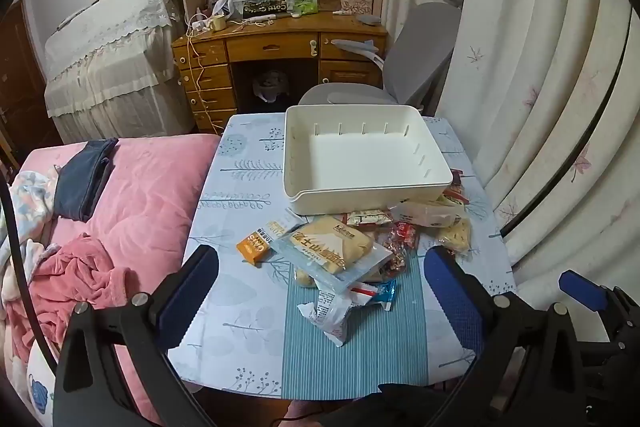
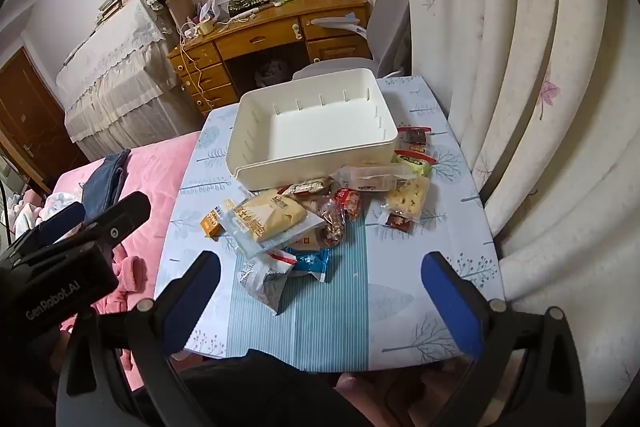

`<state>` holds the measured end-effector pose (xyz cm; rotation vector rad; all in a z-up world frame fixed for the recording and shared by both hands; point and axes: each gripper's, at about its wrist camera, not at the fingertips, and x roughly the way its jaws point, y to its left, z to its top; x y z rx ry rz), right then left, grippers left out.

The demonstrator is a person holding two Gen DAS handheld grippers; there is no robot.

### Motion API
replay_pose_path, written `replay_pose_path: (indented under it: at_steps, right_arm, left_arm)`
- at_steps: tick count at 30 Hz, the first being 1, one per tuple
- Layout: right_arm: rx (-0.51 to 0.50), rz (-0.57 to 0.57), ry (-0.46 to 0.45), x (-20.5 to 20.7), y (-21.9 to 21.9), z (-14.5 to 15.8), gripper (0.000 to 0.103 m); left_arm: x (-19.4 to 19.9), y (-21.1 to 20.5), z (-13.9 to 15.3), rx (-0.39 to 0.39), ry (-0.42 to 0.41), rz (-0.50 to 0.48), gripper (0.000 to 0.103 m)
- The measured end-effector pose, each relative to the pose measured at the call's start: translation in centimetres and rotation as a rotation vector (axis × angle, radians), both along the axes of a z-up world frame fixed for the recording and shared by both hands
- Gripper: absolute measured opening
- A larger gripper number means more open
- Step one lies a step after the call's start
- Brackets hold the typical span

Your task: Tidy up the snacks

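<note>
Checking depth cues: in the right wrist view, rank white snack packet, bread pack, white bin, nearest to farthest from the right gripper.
From the right gripper:
1. white snack packet, nearest, left of centre
2. bread pack, mid-pile
3. white bin, farthest, behind the pile

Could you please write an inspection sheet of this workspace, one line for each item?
Surface: small table with a tree-print cloth.
Job's things: empty white bin; snack packets heaped on the table in front of it, none inside.
Clutter: nothing seen on the table besides these.
Grippers: left gripper and right gripper both open, above the table, holding nothing.
Cables: white cable hanging over the desk drawers.
Surroundings: pink bed, wooden desk, grey chair, curtain.
</note>
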<state>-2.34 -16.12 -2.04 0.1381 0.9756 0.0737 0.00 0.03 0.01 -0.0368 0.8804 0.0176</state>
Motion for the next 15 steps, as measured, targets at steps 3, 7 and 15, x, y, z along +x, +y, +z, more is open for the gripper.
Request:
replay_pose_path:
  at_steps: [3,7,15]
  right_arm:
    - [0.004,-0.001,0.006,0.02,-0.04,-0.01,0.101]
    - [0.002,-0.001,0.005,0.03,-0.07,-0.04,0.101]
    - [0.005,-0.001,0.007,0.08,-0.28,-0.15,0.101]
  left_arm:
    - [-0.02,-0.01,0.00,0.000,-0.007,-0.002,0.102]
    - [0.00,-0.03,-0.01,0.003,-0.005,-0.002,0.102]
    - [0.00,-0.03,0.00,0.001,-0.005,-0.004,0.102]
